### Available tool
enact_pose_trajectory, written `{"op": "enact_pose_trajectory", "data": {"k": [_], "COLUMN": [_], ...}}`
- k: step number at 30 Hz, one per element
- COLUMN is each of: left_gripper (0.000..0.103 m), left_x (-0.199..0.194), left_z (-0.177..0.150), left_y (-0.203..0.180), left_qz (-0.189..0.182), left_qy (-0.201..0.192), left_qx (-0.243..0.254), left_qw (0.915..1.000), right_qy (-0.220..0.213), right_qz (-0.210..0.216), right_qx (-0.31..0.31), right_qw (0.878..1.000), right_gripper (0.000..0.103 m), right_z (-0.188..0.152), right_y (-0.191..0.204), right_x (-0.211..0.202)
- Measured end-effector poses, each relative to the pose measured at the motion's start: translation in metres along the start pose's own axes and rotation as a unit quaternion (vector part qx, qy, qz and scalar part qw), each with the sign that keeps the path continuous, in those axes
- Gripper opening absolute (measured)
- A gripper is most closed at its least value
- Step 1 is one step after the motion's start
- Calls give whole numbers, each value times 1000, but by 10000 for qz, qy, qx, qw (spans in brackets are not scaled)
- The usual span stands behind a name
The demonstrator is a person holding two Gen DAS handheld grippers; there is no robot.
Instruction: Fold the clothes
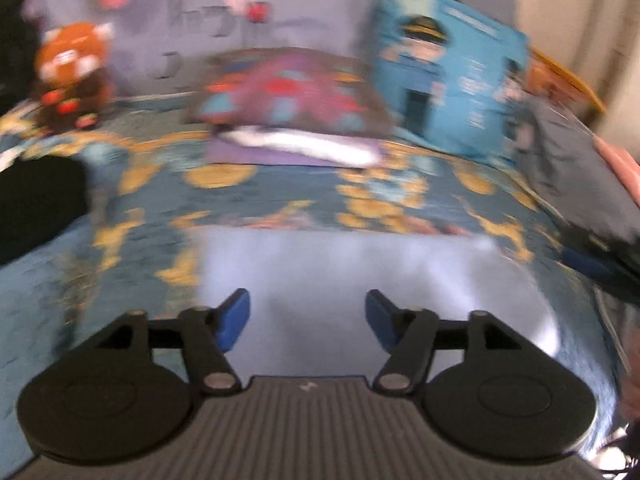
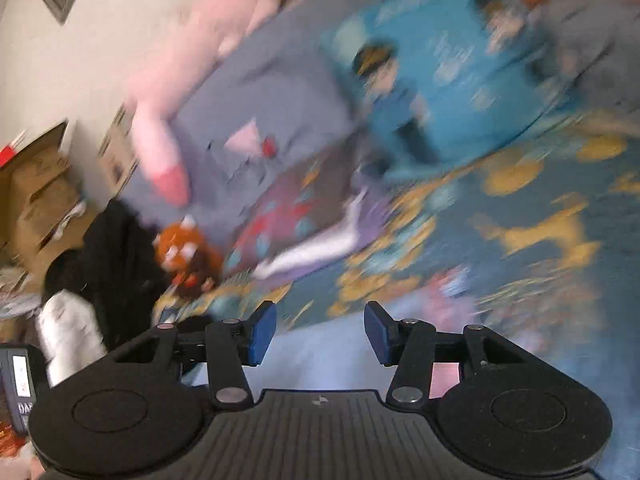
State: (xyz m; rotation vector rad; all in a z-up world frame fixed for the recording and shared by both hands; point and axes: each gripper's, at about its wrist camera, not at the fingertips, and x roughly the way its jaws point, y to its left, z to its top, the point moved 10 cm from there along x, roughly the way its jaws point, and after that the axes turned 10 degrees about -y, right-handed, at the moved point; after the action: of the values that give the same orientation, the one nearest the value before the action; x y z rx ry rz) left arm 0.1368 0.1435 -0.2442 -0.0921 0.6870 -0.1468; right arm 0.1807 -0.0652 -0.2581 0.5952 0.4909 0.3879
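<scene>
Both views are smeared by motion. In the left wrist view the left gripper stands with its blue pads wide apart and nothing between them; directly beyond them, from the centre of the picture down toward 6 o'clock, lies a pale light-blue garment spread on a teal bedspread with yellow shapes. At 12 o'clock from the garment sits a folded stack: a white-and-lilac piece under a patterned maroon one. At 10 o'clock a red-brown plush toy stands upright, at 1 o'clock a blue printed cushion leans against a grey headboard, and at 3 o'clock a hand shows at the picture's edge beside grey cloth; whether it holds that cloth cannot be told.

In the right wrist view the scene is tilted. The right gripper has its pads parted, with nothing pinched; the light-blue garment lies under and just past them, at 6 o'clock. The folded stack appears near the centre, the plush toy at 8 o'clock, the blue cushion at 1 o'clock, and cardboard boxes at 9 o'clock
</scene>
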Motion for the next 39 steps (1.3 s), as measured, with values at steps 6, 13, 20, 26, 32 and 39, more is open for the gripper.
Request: {"op": "enact_pose_trajectory", "data": {"k": [6,13,20,26,32,39], "left_gripper": [86,91,94,103,99,100], "left_x": [54,55,28,34,-15,-42], "left_z": [-42,-47,-41,-64,-53,-88], "left_y": [-20,-20,-16,-8,-5,55], "left_qz": [300,371,355,175,-105,-16], "left_qy": [792,658,550,766,466,787], "left_qx": [463,613,710,440,-320,-2641], "left_qw": [9953,9953,9953,9959,9983,9613], "right_qy": [442,317,185,300,-321,-226], "right_qz": [-596,-706,-526,-607,-531,-529], "right_qx": [-1822,-2472,-2754,-2986,-1323,1535], "right_qw": [9805,9659,9597,9520,9893,9865], "right_gripper": [27,29,47,49,61,90], "right_z": [-58,-66,-62,-86,-45,-71], "right_y": [-21,-23,-3,-12,-17,-74], "right_x": [42,38,4,-8,-54,-101]}}
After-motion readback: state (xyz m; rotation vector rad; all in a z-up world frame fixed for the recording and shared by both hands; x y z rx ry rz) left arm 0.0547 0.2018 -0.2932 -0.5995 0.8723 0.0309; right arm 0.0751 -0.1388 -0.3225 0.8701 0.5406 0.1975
